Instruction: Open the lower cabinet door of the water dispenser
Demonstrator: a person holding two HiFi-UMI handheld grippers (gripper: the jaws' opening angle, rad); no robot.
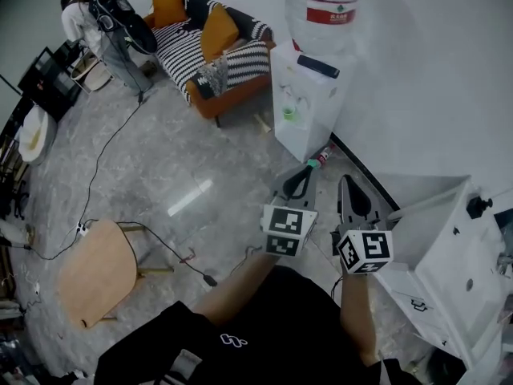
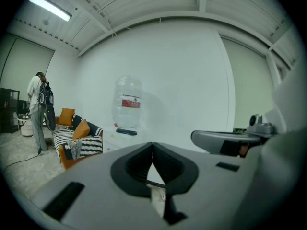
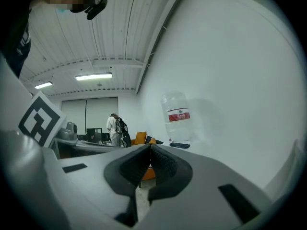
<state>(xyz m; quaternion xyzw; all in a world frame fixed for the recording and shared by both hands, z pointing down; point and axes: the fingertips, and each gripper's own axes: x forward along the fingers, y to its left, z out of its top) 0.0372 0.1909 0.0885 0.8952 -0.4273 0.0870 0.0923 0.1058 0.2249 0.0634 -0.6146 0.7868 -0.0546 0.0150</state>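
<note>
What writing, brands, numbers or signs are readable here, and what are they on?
None can be read.
Red label on the clear water bottle: white print, too small and blurred.
Left cube and right cube: black-and-white square patterns, not letters.
White mark on the black shirt: a squiggle logo, no letters.

Black top (image 1: 240, 319), small white logo (image 1: 233, 341); grey left gripper (image 1: 309, 167) and right gripper (image 1: 345, 181), black pads (image 2: 133, 166), black-and-white square-marker cubes (image 1: 287, 231).
</note>
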